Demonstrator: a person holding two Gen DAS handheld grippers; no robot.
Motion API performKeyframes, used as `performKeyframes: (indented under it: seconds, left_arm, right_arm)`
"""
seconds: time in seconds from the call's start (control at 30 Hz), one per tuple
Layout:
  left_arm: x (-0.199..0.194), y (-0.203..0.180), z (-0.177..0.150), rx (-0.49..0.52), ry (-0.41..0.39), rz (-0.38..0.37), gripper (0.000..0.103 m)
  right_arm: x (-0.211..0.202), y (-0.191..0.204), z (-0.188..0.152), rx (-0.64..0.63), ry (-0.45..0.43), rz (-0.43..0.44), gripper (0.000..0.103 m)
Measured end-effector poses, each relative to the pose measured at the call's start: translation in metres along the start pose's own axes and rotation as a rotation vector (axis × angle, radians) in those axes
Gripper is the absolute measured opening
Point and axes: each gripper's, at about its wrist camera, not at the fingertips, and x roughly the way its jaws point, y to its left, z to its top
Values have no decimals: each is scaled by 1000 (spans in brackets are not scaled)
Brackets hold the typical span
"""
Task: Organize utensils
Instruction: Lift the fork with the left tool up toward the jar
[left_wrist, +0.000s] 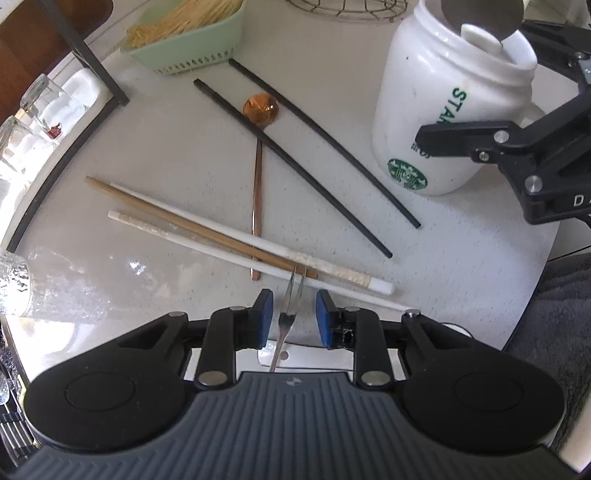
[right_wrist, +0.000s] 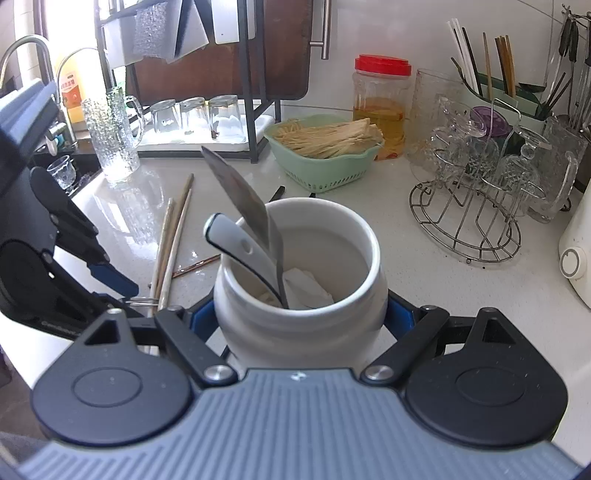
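The left gripper (left_wrist: 293, 315) hangs low over the pale speckled countertop (left_wrist: 177, 155) with its blue-padded jaws parted, and a small two-tined steel fork (left_wrist: 289, 317) lies in the gap between them, touching neither pad as far as the left view shows. The fork's long axis runs roughly six to twelve o'clock, straight along the fingers, tines pointing away at twelve and just reaching the white and tan chopsticks (left_wrist: 236, 242) that cross at about ten-to-four. A copper-coloured long-handled spoon (left_wrist: 258, 173) and two black chopsticks (left_wrist: 295, 162) lie beyond, toward twelve. At two o'clock stands the white ceramic Starbucks jar (left_wrist: 439, 122), held around its lower body by the right gripper (right_wrist: 301, 321), whose pads press both sides; it already carries a steel knife and a grey-handled utensil (right_wrist: 236, 247). The left arm is clearly the nearer to the fork; closing straight on the handle looks sufficient, then swinging toward two o'clock.
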Motion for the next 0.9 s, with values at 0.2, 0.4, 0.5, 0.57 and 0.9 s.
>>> performKeyframes:
  seconds: [0.2,0.4,0.5,0.57,0.9]
  left_arm:
    - [-5,0,2,-22,-14,22,10]
    - [-31,3,4,-142,-69,38,10]
    - [-45,7,0,-235,-105,31,10]
    - [-53,8,-2,-290,-132,28,10]
    - [-83,13,-7,-500,-232,7,10]
  right_arm:
    - [1,-1,2,-9,5,9,91]
    - [4,-1,6,-19,22,15,91]
    - [5,-1,8,-22,31,22,91]
    - [5,-2,9,-21,38,26,91]
    - [5,0,10,-31,62,31,91]
